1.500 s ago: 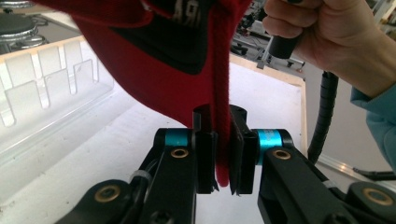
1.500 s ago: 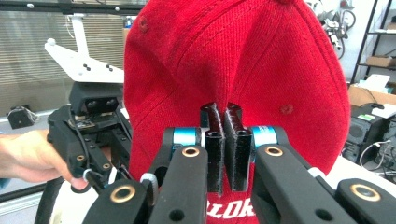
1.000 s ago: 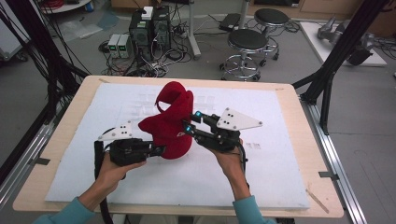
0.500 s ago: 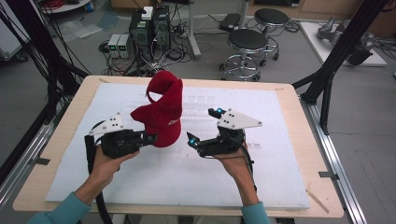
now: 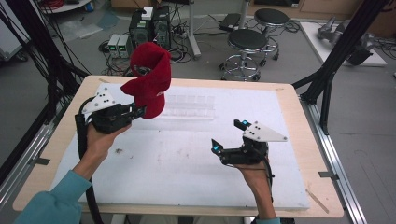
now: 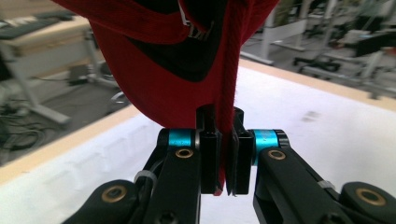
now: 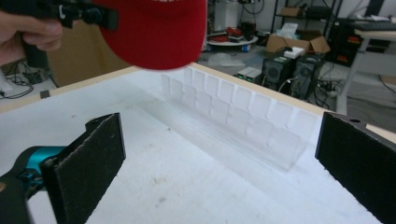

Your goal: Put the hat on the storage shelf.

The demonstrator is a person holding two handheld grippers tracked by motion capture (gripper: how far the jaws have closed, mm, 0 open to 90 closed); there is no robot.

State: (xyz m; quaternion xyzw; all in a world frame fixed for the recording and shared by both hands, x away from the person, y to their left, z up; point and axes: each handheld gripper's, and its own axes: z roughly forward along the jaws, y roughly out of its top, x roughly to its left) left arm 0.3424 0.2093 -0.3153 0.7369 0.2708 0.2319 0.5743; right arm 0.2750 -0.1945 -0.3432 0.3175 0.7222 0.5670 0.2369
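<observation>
One red cap [image 5: 148, 79] in left tongs [image 5: 138, 112], clear of table [image 5: 187, 154].

A wooden table [image 5: 299, 100] bears a white mat [image 5: 187, 163] and clear tray [image 5: 189, 106].

We count one red cap [image 5: 148, 79], one clear plastic organizer tray [image 5: 189, 106] with a single row of compartments, two handheld grippers, the left gripper [image 5: 138, 112] and the right gripper [image 5: 229, 137], one white-topped table [image 5: 187, 163], and two round stools [image 5: 250, 39] on the floor beyond it.
</observation>
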